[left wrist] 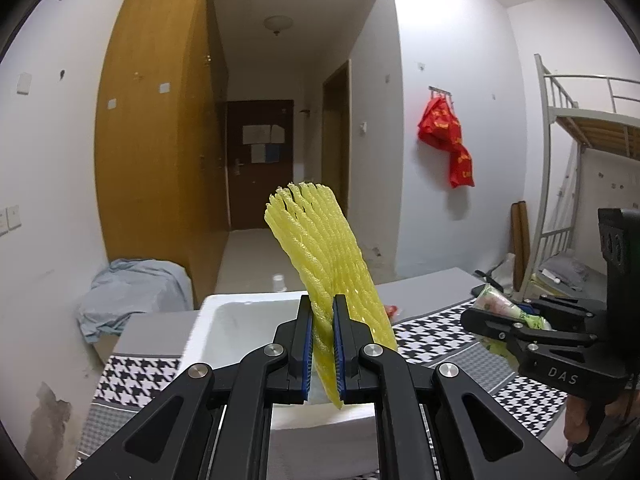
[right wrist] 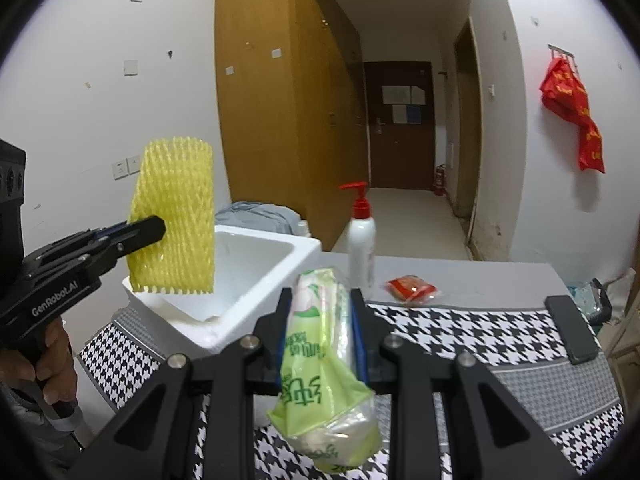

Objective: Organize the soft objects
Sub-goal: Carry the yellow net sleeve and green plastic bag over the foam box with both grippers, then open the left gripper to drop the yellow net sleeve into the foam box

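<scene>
Two soft things are in my grip at once, one per hand. My left gripper [left wrist: 323, 344] has its jaws pressed nearly together, pinching a yellow foam fruit net [left wrist: 320, 256] by its lower edge, so the net stands up and leans toward one o'clock in the left wrist view. My right gripper [right wrist: 320, 332] has its jaws part-spread around a green plastic tissue pack [right wrist: 320, 360], pinching it across its width; the pack's long axis runs along the fingers, one end poking forward at twelve o'clock and the crumpled end hanging back toward six.

What the next move seems to turn on is the white foam box [right wrist: 256, 280]. From my left jaws it lies straight ahead and just below, its open well at about eleven o'clock under the net. From my right jaws it sits at ten o'clock, farther off. So I judge the left hand is the nearer one to drop its load in first.

The right wrist view shows the net broadside, a flat mesh sheet above the box's near rim, plus a pump bottle [right wrist: 361, 236], a red packet [right wrist: 412, 287] and a dark phone [right wrist: 572, 330] on the houndstooth tabletop [right wrist: 480, 344]. The left wrist view shows the net only edge-on, and of those three things only a sliver of red behind it.
</scene>
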The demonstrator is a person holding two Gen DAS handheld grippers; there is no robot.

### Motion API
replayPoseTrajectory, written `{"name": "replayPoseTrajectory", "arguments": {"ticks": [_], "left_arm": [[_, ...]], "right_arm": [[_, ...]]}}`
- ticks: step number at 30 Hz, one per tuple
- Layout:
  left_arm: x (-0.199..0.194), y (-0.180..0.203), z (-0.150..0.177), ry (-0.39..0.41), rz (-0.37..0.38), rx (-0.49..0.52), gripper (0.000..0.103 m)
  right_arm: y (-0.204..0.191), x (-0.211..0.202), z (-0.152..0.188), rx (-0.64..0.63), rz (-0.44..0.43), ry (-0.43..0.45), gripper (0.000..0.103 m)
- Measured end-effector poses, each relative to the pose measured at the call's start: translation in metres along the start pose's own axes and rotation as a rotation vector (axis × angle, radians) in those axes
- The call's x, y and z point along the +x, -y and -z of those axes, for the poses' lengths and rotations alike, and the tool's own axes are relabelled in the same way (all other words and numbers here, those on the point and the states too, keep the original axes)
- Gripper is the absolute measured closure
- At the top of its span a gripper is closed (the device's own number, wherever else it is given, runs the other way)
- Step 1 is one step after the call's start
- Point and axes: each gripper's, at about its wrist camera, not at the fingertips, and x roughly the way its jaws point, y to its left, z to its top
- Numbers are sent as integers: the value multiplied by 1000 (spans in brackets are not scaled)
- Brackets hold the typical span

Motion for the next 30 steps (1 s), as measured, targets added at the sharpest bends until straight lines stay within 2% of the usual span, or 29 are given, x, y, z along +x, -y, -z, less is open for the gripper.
{"name": "replayPoseTrajectory", "arguments": {"ticks": [10, 20, 21, 23, 24, 25, 29, 30], "left_arm": [[5, -20, 1, -20, -41, -24, 93], [31, -22, 4, -76, 4, -12, 91], [32, -22, 5, -80, 4, -8, 86], [34, -25, 5, -84, -1, -10, 60], [34, -26, 6, -83, -11, -13, 33], [32, -27, 6, -67, -28, -17, 17], [25, -34, 7, -39, -67, -37, 11], [25, -36, 7, -38, -69, -40, 6]], "right_arm": [[-27, 19, -11, -42, -53, -8, 73], [-29, 19, -10, -46, -33, -6, 73], [-29, 18, -10, -45, -30, -5, 73], [-29, 17, -10, -40, -28, -2, 73], [-28, 17, -10, -40, -25, -1, 73], [-28, 17, -10, -40, -23, -1, 73], [-29, 19, -11, -40, -19, -7, 73], [-30, 20, -11, -41, -21, -8, 73]]}}
